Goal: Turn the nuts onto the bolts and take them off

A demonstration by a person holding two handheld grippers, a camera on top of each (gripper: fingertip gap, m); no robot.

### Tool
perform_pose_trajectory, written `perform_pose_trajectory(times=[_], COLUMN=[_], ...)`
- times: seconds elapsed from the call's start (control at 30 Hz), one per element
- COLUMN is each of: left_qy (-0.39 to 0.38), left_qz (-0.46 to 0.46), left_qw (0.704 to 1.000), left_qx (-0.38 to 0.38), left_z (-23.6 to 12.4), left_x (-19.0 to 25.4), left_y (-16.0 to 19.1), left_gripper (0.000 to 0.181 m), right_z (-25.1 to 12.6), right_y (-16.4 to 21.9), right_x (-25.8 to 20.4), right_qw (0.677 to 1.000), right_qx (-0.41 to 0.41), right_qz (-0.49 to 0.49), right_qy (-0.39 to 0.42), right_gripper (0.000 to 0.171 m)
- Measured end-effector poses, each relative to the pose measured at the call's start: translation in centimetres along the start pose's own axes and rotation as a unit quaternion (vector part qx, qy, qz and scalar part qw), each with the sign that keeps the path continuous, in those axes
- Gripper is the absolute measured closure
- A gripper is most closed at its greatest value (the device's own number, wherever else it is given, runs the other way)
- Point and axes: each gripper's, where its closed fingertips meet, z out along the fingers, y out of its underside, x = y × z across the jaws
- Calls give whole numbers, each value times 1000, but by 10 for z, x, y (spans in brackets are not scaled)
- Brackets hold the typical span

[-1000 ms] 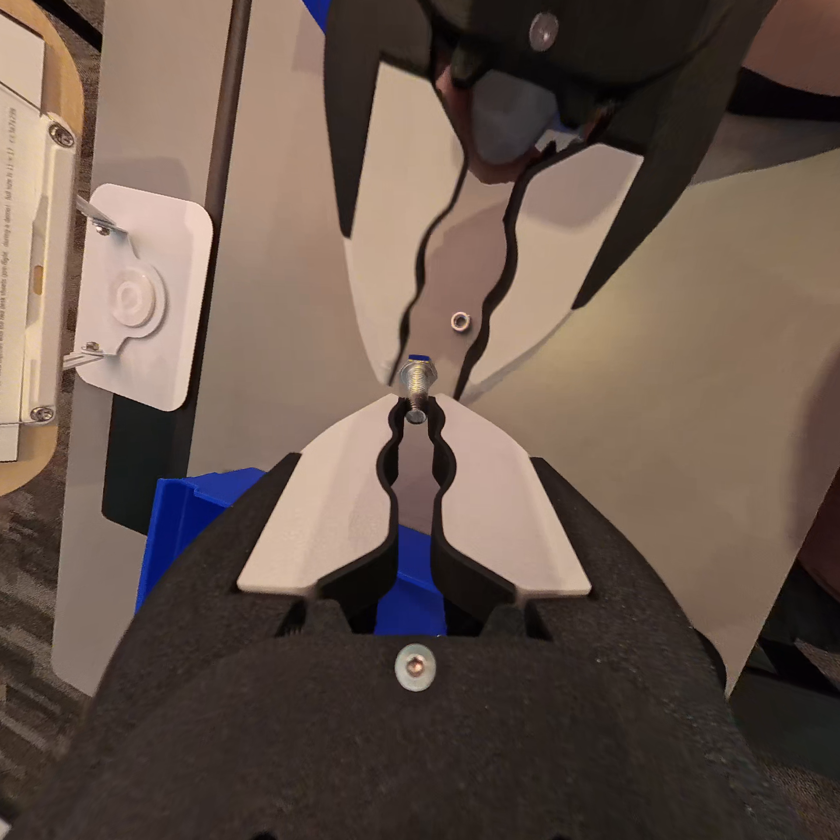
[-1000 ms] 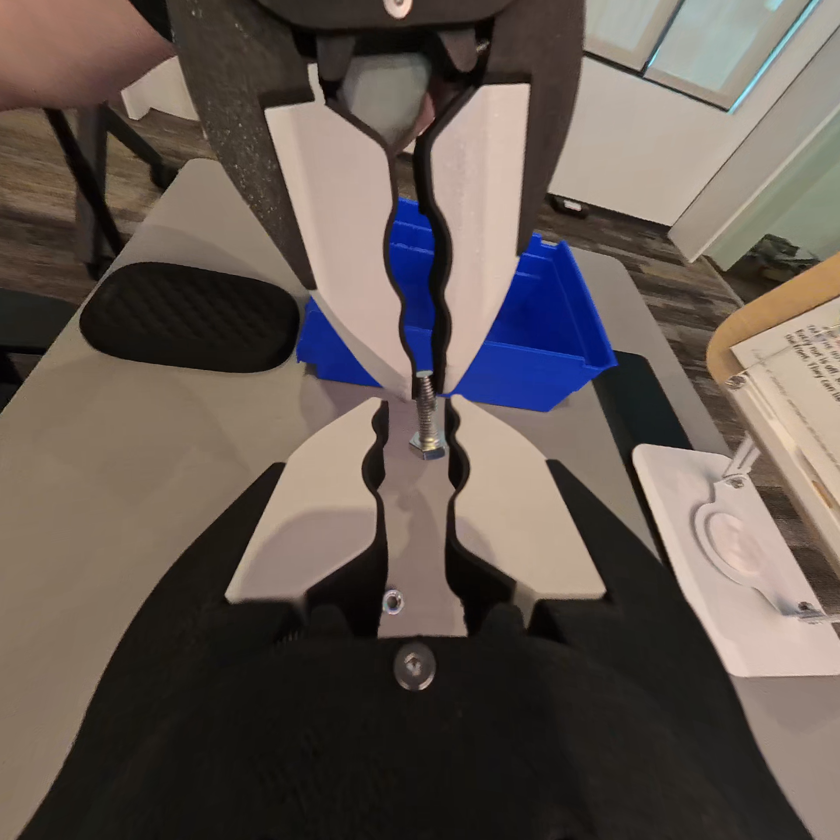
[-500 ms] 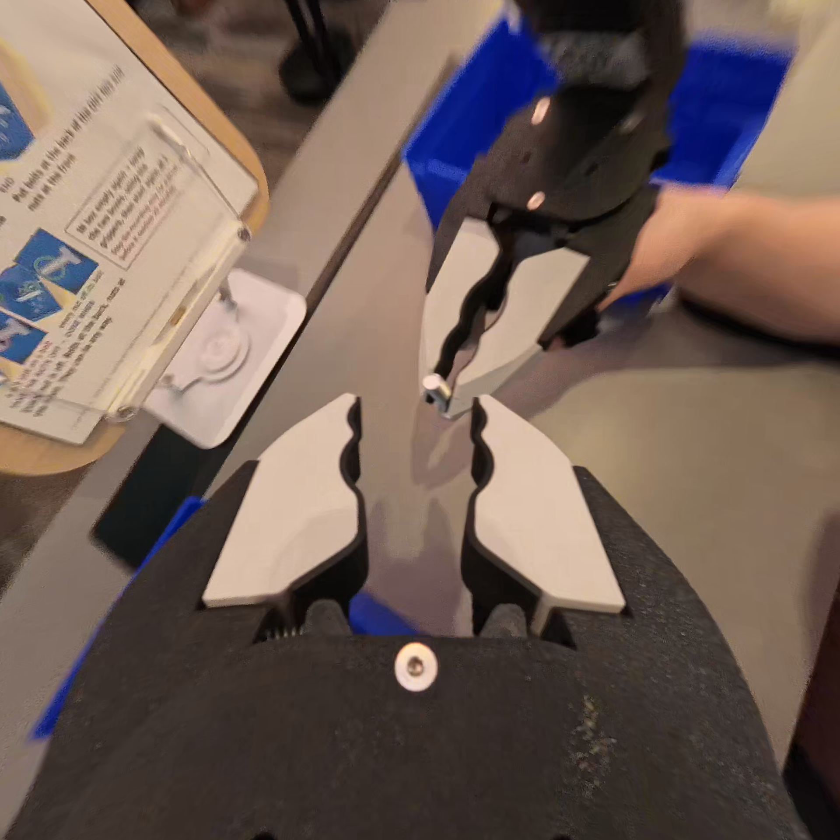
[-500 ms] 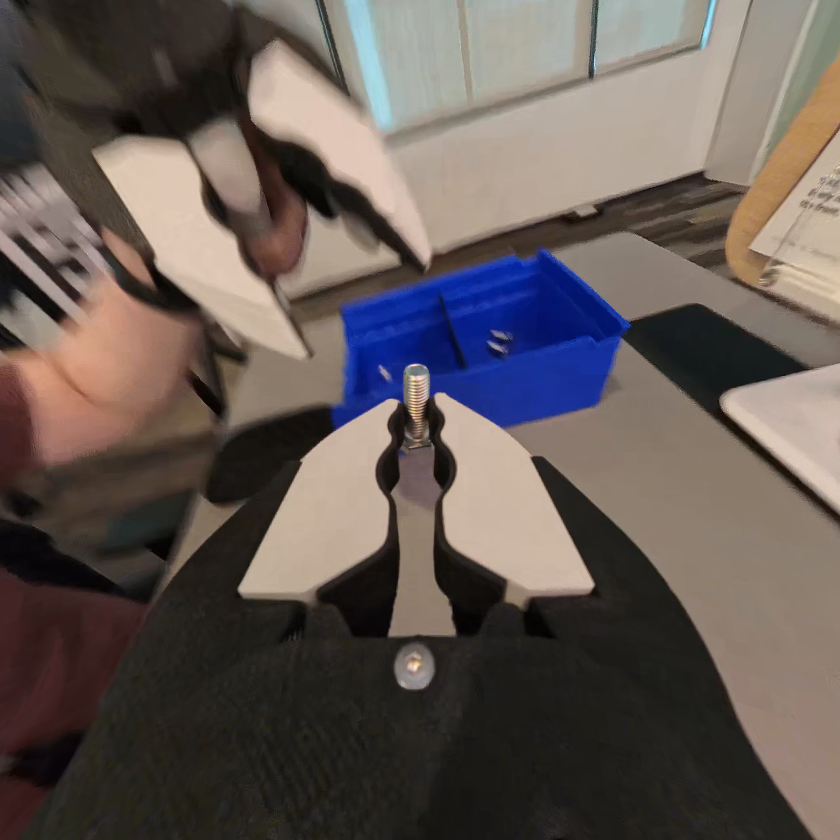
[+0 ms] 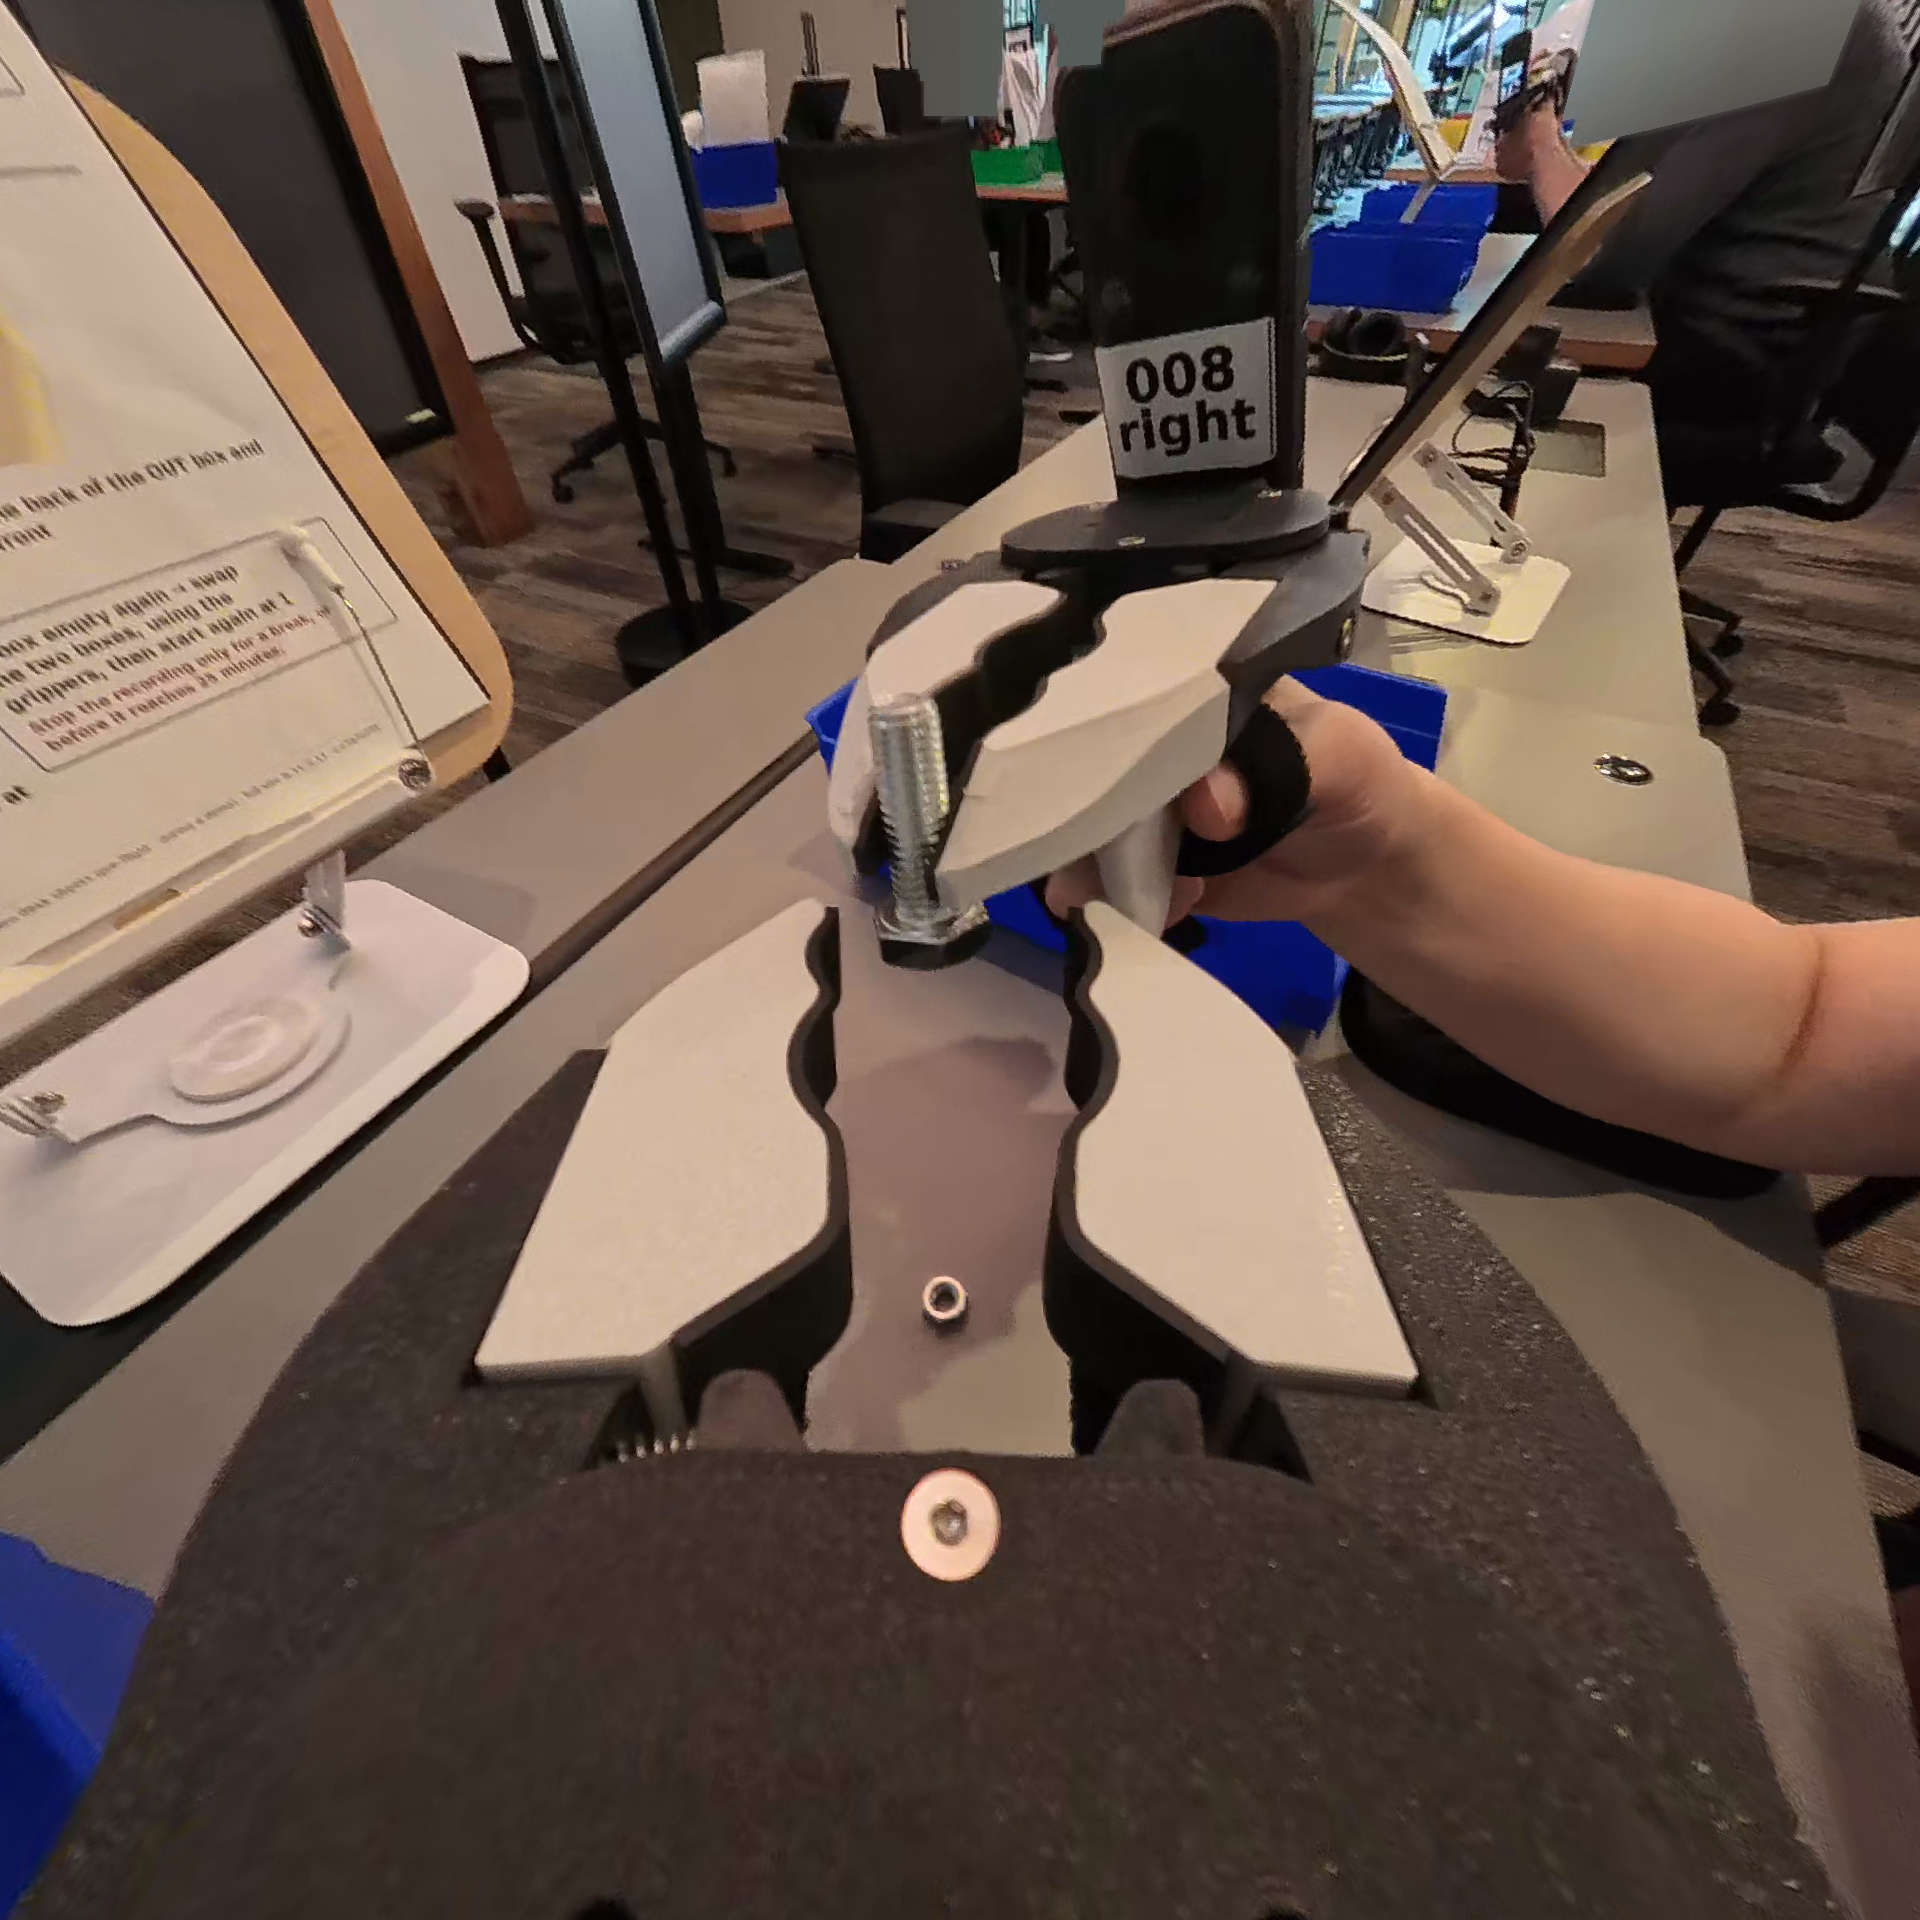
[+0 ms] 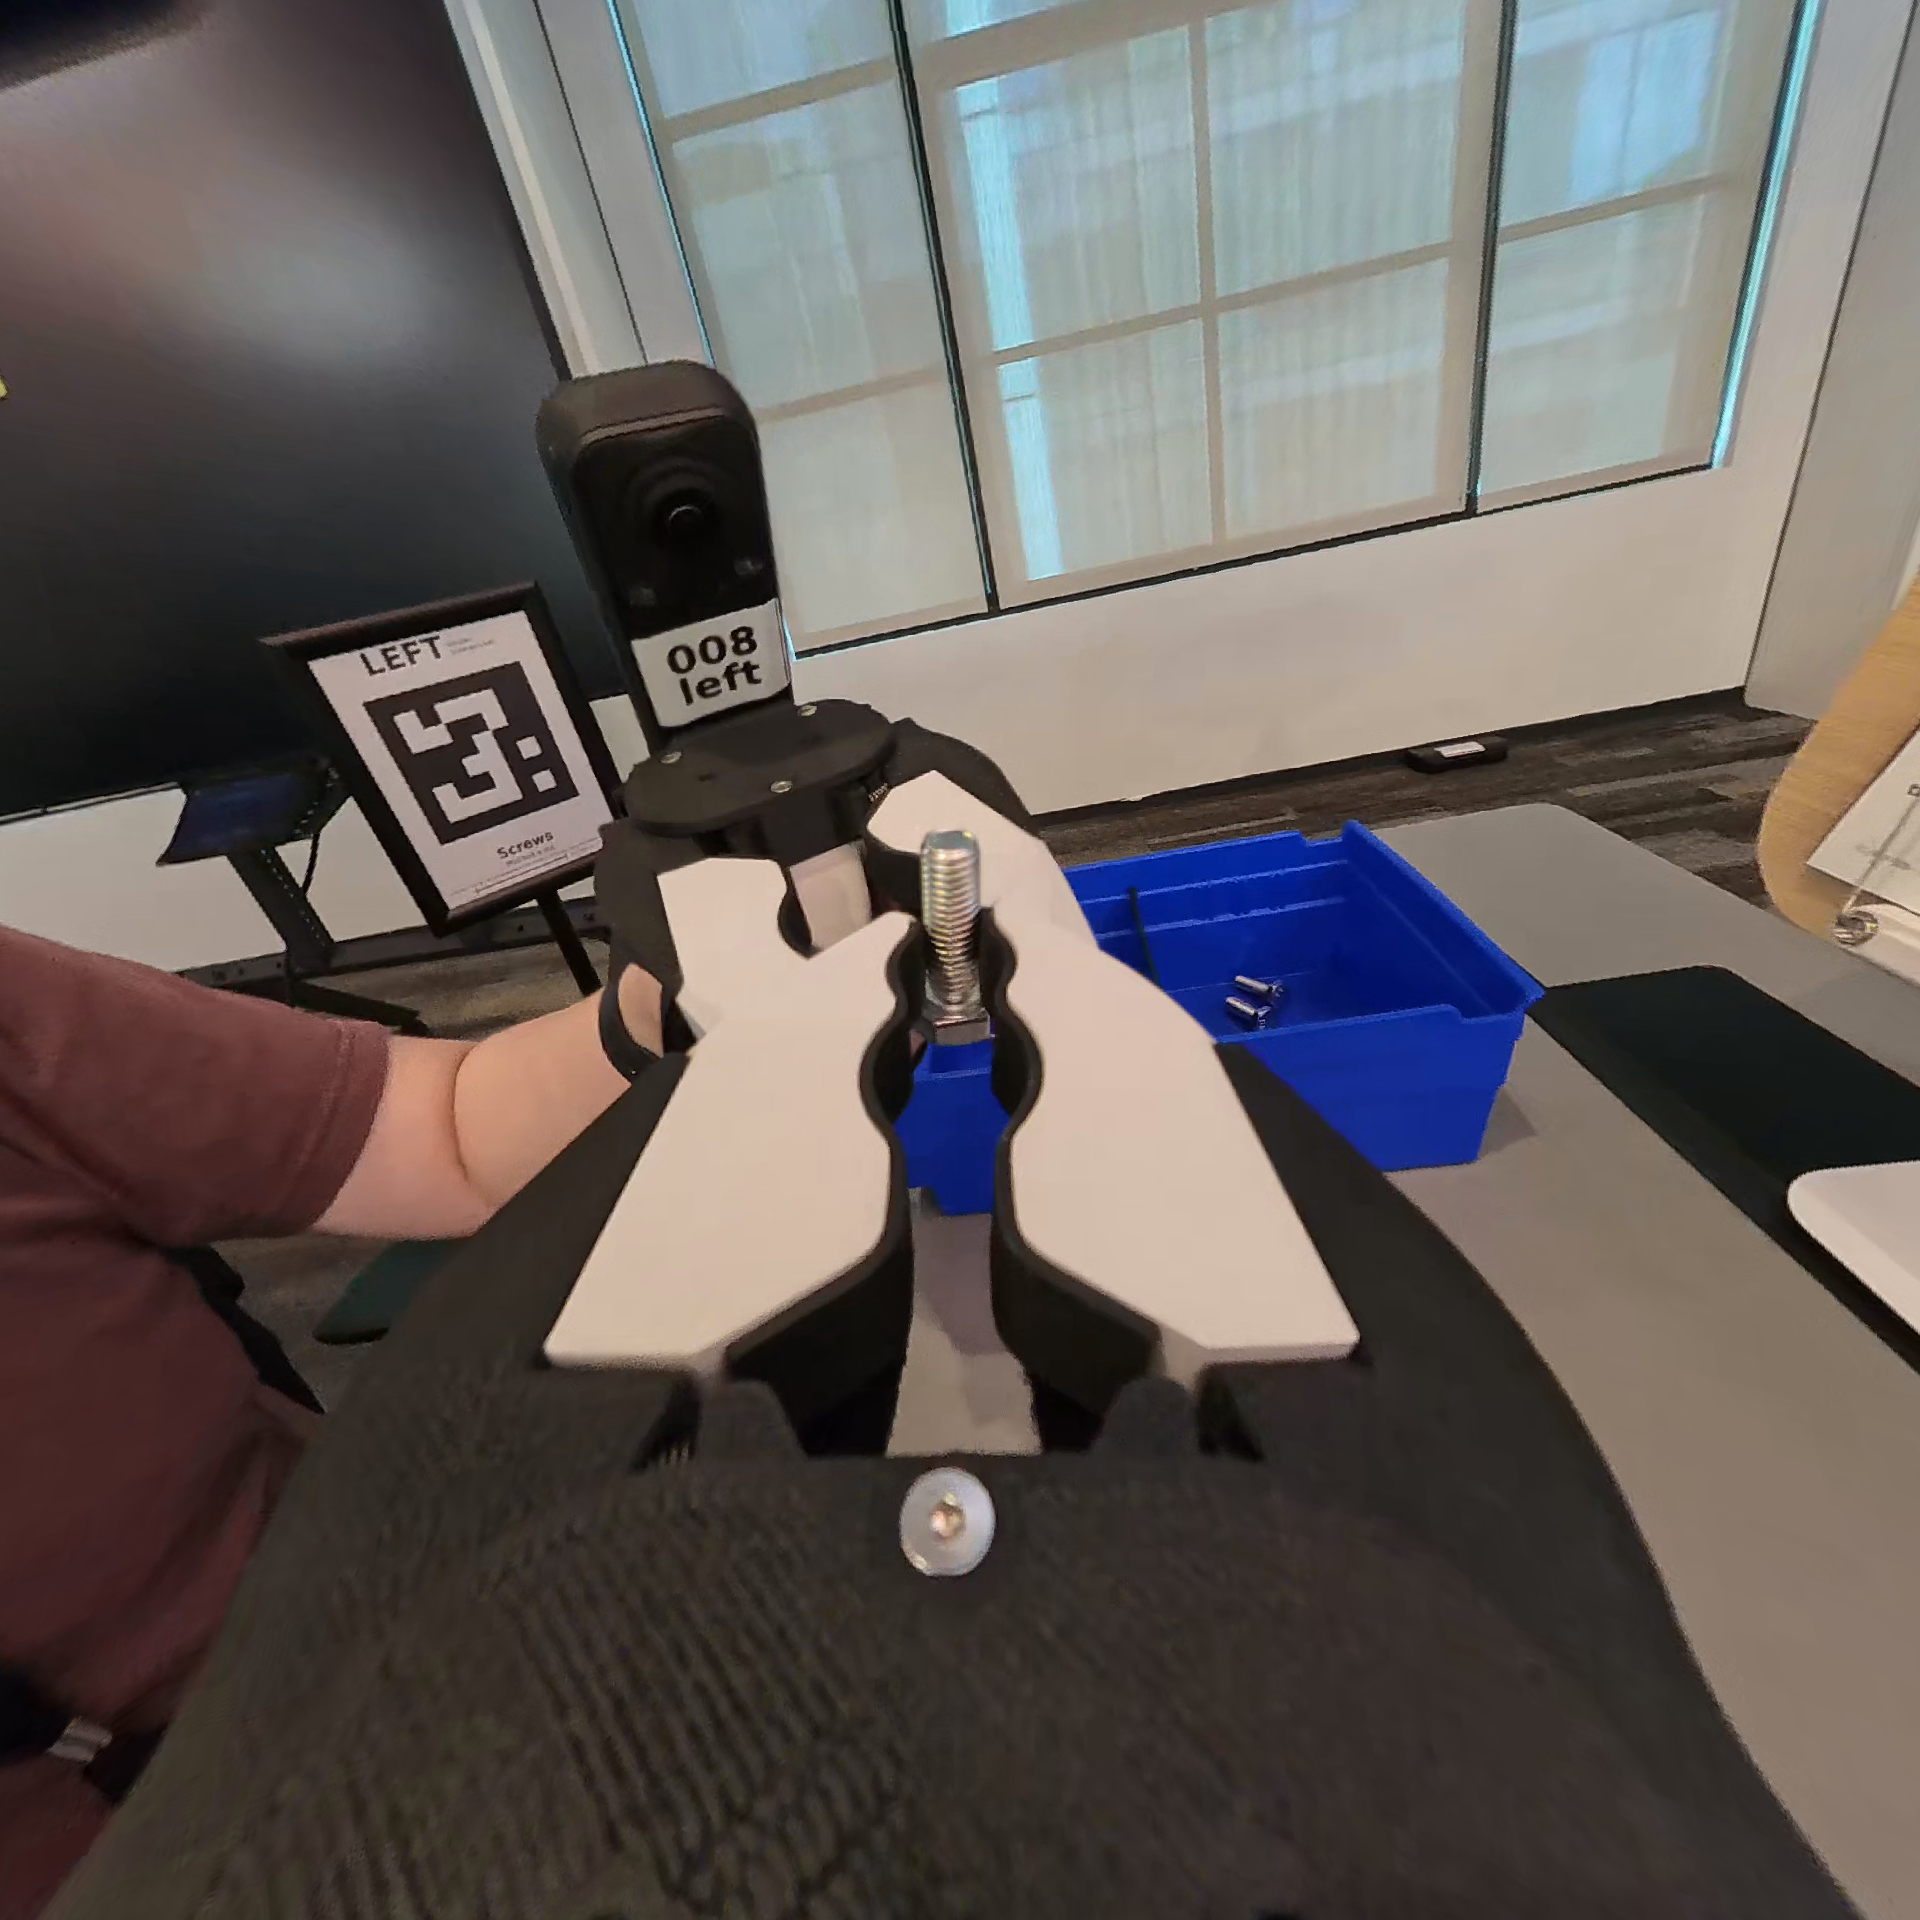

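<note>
- At far left of the left wrist view: white instruction sheet on a tan wooden board (image 5: 208,499), propped on a white flat metal stand (image 5: 239,1070) at the edge of the grey table (image 5: 582,862); well apart from the work, likely set there only for reference.
- Centre-left, left wrist view: left gripper (image 5: 945,1049), white plates on a black foam body, fingers spread wide with nothing between them; gap lined up under the bolt head, probably so it is free to fetch the nut.
- Between those spread fingers, flat on the table: small silver hex nut (image 5: 943,1300), hole facing up, off the bolt and untouched. Lying flat should make a pinch across its flats easy, though its low height leaves little to grip.
- Just above and beyond: silver threaded steel bolt (image 5: 914,821), upright, hex head down, thread end up; bare threads, no nut on it.
- To its right: right gripper (image 5: 914,831), fingers clenched on the bolt's shank just above the head, held in a person's hand (image 5: 1299,821). Threaded end left clear, seemingly to leave room for the nut.
- Right wrist view, left side: left gripper (image 6: 883,883) just behind the bolt (image 6: 951,935), tips near it but apart.
- Right of centre there: blue plastic bin (image 6: 1403,1091) on the table, a few small silver screws (image 6: 1252,997) lying loose in it.
- Judgement: unscrewing half looks done; next likely step is picking up the nut. Risk of the small nut skidding away under a poor pinch.
</note>
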Motion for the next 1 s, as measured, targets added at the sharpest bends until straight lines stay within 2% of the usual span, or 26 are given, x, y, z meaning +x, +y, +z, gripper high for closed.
perform_pose_trajectory(times=[0.13,0.27,0.37,0.47,0.57,0.67,0.77,0.83,0.9,1.0], left_qy=[-5,2,11,8,9,6,7,37,80,136], left_qz=[35,57,67,80,89,105,111,103,86,80], left_qw=[999,998,998,997,996,994,994,994,993,987], left_qx=[11,4,-1,-3,-7,-14,-8,-1,-4,9], left_z=[2,5,8,13,17,22,23,23,23,18], left_x=[1,3,4,0,-2,-3,-3,5,16,33], left_y=[-4,-5,-5,-7,-8,-8,-5,-2,1,1], left_gripper=[162,162,162,162,163,163,162,162,153,152], right_z=[-1,-5,-14,-24,-26,-24,-24,-24,-25,-27], right_y=[0,0,-9,-20,-18,-14,-10,-6,-3,-2], right_x=[-6,-5,-3,2,4,8,7,-1,-10,-22], right_qw=[1000,999,999,999,999,998,996,994,991,989], right_qx=[-6,-19,-18,-7,-17,-32,-47,-66,-81,-89], right_qz=[-13,-23,-32,-40,-27,-38,-60,-81,-104,-117], right_qy=[-19,-18,2,34,34,48,49,26,5,-21], right_gripper=[161,161,145,154,145,161,161,161,161,161])
